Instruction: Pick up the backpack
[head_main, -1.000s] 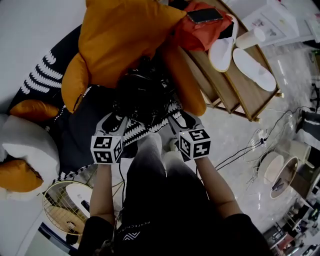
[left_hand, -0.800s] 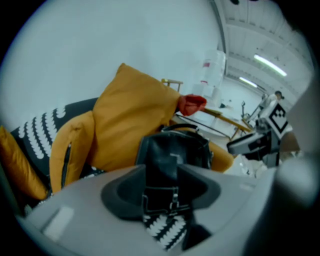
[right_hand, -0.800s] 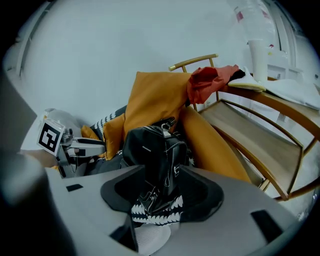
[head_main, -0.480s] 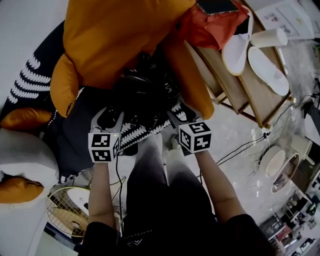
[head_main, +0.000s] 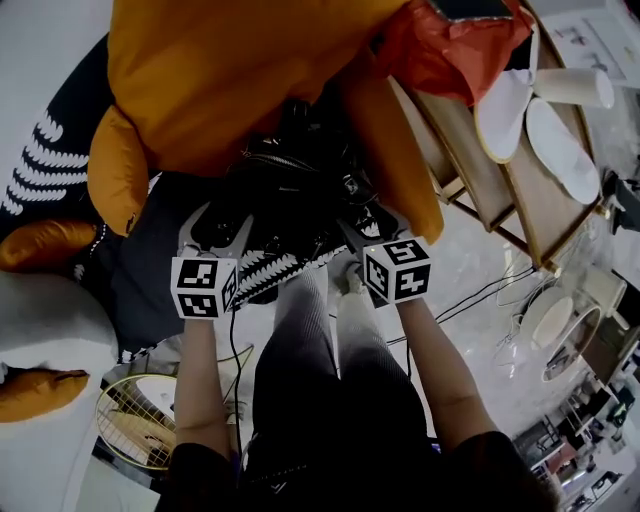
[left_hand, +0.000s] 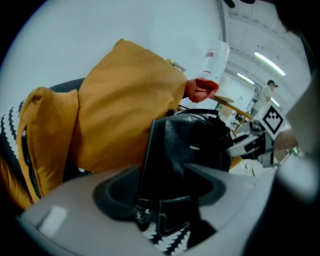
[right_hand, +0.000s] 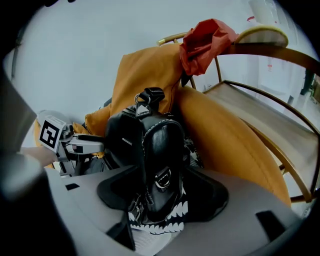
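Observation:
The black backpack (head_main: 290, 190) stands on the black-and-white patterned seat, leaning against the orange cushion (head_main: 230, 70). My left gripper (head_main: 215, 222) is at its lower left. Its jaws are opening, with a flat black strap (left_hand: 167, 150) between them and a gap on both sides. My right gripper (head_main: 362, 222) is at the lower right. Its jaws are opening too, around a padded strap with a metal buckle (right_hand: 161, 150), and the pads stand clear of it. The right gripper view shows the bag's top handle (right_hand: 150, 95).
A red cloth (head_main: 450, 55) with a phone on it hangs over a wooden rack (head_main: 500, 190) at the right, which holds white slippers (head_main: 560, 150) and a cup (head_main: 575, 88). Cables lie on the floor to the right. A wire fan (head_main: 135, 420) stands at the lower left.
Both grippers have sunk beside the backpack's lower part, and their jaws now stand wider around the straps. The head view has shifted toward the orange cushion.

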